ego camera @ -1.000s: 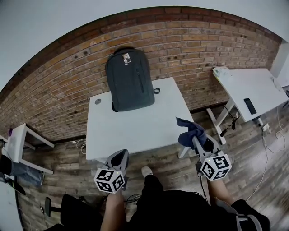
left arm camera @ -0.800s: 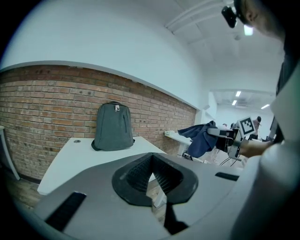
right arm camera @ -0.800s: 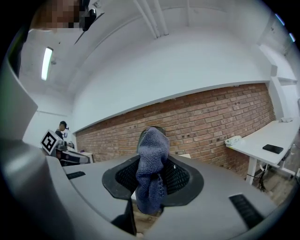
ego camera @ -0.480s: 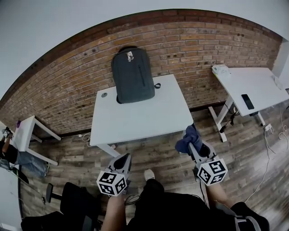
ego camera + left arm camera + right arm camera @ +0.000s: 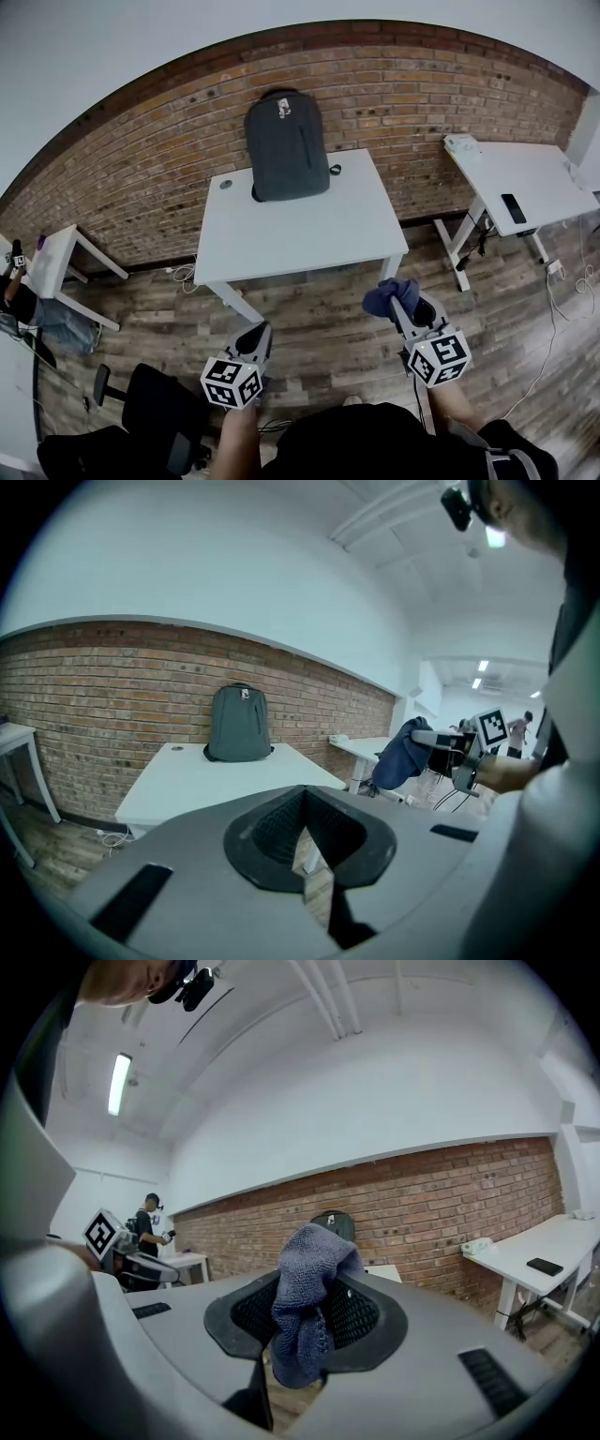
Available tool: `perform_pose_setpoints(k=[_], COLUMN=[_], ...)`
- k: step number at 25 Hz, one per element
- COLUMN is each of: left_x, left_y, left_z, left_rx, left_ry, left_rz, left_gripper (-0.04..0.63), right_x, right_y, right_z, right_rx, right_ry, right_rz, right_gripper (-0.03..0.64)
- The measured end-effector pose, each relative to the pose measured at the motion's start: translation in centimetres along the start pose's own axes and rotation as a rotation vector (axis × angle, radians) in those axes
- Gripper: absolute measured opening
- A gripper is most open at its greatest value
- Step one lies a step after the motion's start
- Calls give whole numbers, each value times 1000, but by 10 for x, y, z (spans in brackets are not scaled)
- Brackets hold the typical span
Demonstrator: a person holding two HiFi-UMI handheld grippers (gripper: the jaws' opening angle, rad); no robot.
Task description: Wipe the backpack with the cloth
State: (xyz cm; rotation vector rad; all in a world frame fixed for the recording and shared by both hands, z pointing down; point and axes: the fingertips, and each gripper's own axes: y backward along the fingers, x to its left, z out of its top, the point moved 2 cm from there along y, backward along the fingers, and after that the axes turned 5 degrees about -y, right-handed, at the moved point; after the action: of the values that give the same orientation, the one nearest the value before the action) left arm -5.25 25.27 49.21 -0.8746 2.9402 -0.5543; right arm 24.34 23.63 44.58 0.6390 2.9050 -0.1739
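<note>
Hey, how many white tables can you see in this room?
3. The middle table bears the backpack; the right table carries a dark phone; a small table stands far left. Others may lie outside the views.

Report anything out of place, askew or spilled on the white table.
Nothing stands out. The dark grey fabric backpack stands upright against the brick wall at the back edge of the white table, with no spill near it. The bunched blue cloth is clamped in the right gripper, short of the table.
</note>
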Motion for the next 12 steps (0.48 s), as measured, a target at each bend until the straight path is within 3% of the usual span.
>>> perform_pose_setpoints(k=[9, 12], left_x=[13, 17], left_y=[85, 118], left_z=[-35, -53], left_rx=[-3, -4], left_ry=[19, 30], left_rz=[-12, -15], left_gripper=[-9, -9], right_x=[70, 105], right_y=[38, 55], right_z=[-26, -33], right_rx=[22, 21], right_ry=[-63, -21], right_rz=[-34, -42], right_gripper=[111, 111])
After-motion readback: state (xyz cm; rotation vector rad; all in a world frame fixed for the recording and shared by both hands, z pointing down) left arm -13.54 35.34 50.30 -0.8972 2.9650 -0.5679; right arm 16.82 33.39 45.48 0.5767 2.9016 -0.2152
